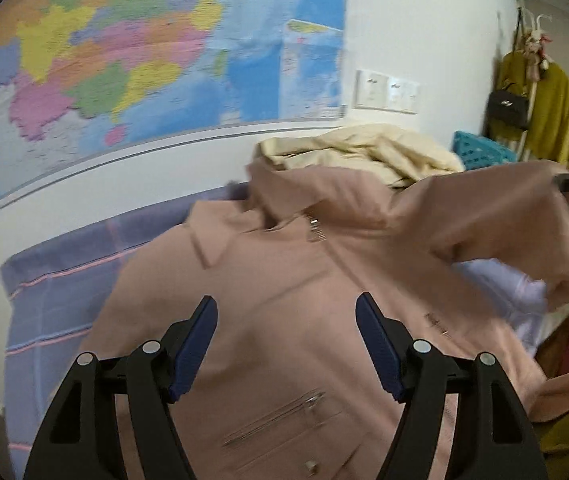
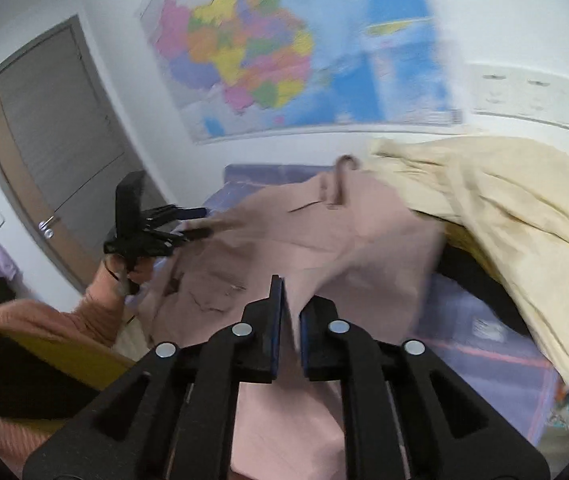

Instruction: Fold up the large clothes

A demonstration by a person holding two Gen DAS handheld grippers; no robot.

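While the pink jacket (image 1: pixel 284 280) lies spread across the purple checked bedsheet (image 1: pixel 56 280), front side up with its zip and collar showing, the left gripper (image 1: pixel 286 344) hangs above its chest with both blue-padded jaws well apart and nothing between them. Over to the right gripper (image 2: pixel 291 320), and its jaws are pressed together on a fold of that same pink fabric, which rises between the pads. From the left wrist view one sleeve is lifted off the bed at the right (the black fingers at its far end are blurred, so the exact pinch point there is hard to read). Behind the jacket a cream garment (image 1: pixel 364 152) sits in a heap near the wall. A coloured map (image 1: pixel 144 48) covers the wall above the bed.
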